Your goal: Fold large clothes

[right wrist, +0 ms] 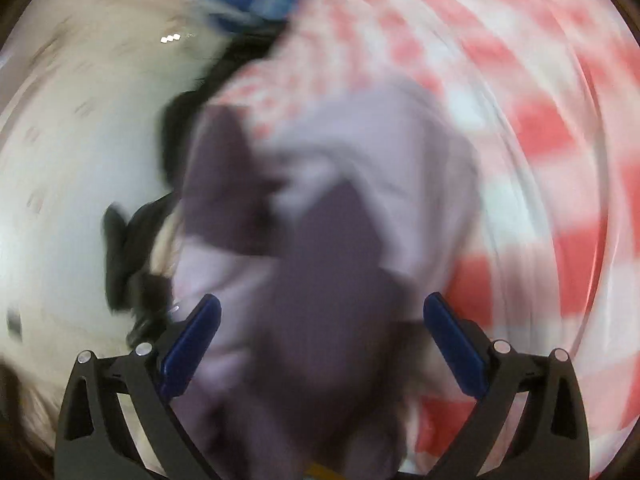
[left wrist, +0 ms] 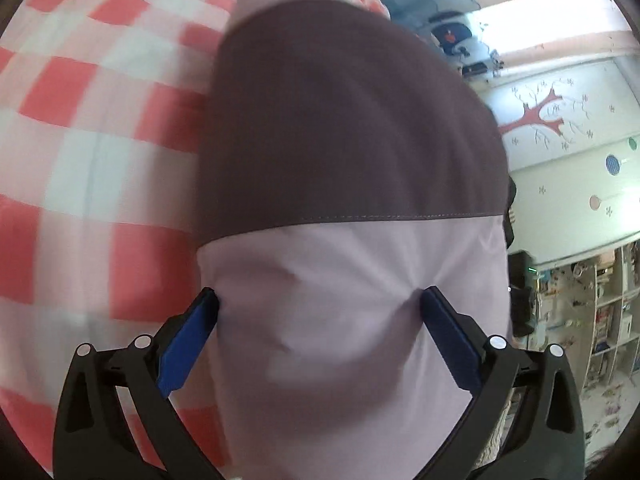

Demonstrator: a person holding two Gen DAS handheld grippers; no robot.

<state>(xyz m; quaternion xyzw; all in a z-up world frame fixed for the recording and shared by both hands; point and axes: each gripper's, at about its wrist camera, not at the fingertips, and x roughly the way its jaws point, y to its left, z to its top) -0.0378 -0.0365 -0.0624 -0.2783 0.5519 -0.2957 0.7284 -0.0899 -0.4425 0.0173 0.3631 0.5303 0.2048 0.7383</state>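
A large garment (left wrist: pixel 352 312) in pale lilac with a dark brown-purple panel (left wrist: pixel 344 128) fills the middle of the left wrist view, over a red-and-white checked bedsheet (left wrist: pixel 92 168). My left gripper (left wrist: pixel 320 300) is open; the lilac cloth lies between its blue fingers (left wrist: pixel 188 344) and puckers near the right one. The right wrist view is badly motion-blurred. There the same garment (right wrist: pixel 340 264) hangs bunched between the wide-apart blue fingers (right wrist: pixel 456 348) of my right gripper (right wrist: pixel 322 304), which is open. Where the cloth ends below is hidden.
The checked sheet (right wrist: pixel 560 128) covers the bed on the right of the right wrist view. A blue-and-white patterned pillow or quilt (left wrist: pixel 440 12) lies at the far end. A white wall with a red tree decal (left wrist: pixel 540 116) and cluttered shelves (left wrist: pixel 600 312) stand beyond the bed.
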